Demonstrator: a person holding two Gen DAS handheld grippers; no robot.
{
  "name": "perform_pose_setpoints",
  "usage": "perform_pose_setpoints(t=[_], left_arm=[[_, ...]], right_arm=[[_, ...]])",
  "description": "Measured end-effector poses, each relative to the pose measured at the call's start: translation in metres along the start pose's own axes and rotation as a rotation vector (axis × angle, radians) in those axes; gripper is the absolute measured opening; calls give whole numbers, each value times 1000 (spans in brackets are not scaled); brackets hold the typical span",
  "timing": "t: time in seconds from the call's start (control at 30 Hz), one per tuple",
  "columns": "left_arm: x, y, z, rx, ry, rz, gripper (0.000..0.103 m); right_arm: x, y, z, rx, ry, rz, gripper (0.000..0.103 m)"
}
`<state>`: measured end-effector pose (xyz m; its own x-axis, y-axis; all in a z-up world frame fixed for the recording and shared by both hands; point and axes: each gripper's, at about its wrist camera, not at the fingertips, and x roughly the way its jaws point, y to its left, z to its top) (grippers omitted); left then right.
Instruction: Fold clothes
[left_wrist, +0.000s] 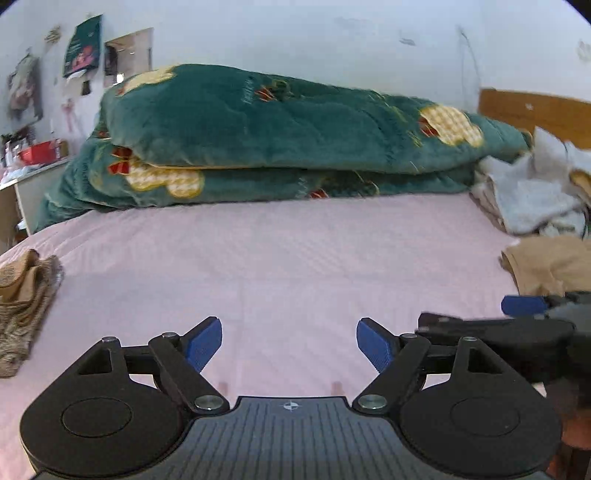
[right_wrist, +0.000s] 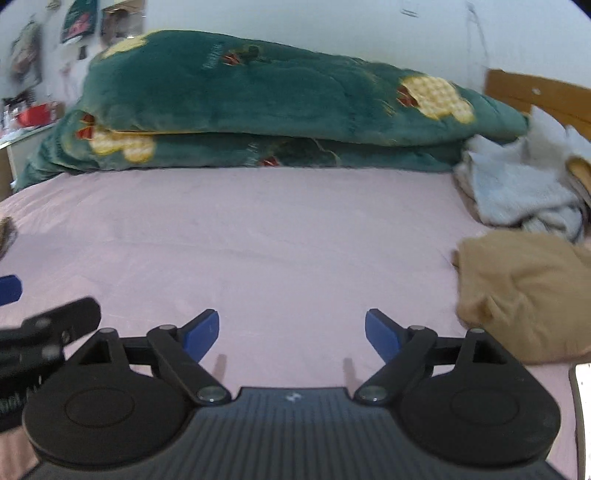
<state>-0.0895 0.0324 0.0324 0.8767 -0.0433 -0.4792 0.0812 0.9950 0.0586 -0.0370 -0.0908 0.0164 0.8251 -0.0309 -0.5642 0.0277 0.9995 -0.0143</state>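
**Ana:** Grippers first: left gripper and right gripper both hover low over the pink sheet, jaws spread wide, nothing between the fingers.

**Ben:** And the clothes?

**Ana:** None in front of them. A tan garment lies rumpled just to the right of the right gripper; a brown knit piece lies at the left edge, well apart from it.

**Ben:** What could go wrong?

**Ana:** The two grippers sit close side by side, so swinging toward the tan garment could knock one into the other. A grab at a loose bunch may catch several layers, or the sheet with it, and drag everything. The pale heap just behind the tan garment could get pulled along.

**Ben:** Count?

**Ana:** Two grippers. One tan garment, one brown knit piece, one pale heap, possibly several items, too blurred to separate. One green quilt, folded double at the back. One sheet.
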Motion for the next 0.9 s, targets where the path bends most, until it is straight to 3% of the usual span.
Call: perform_pose_setpoints(t=[0.27,0.37,0.4,0.47,0.53,0.9], left_arm=[[44,-10,-9,-21,41,-9,91],[62,-17,-16,6,56,-1,98],[69,-17,-20,1,71,-1,98],[74,-9,-23,-51,82,-17,102],[78,-1,-25,-95,91,-33,102],[80,-2,-25,-83,94,-30,103]], right_arm=[[15,-32,-18,32,-54,16,89],[27,-43,-31,62,-44,13,91],[35,-47,-34,79,0,14,93],[38,-45,-32,77,4,4,96],[38,-44,-32,74,10,-2,103],[43,-41,-31,58,37,-25,103]])
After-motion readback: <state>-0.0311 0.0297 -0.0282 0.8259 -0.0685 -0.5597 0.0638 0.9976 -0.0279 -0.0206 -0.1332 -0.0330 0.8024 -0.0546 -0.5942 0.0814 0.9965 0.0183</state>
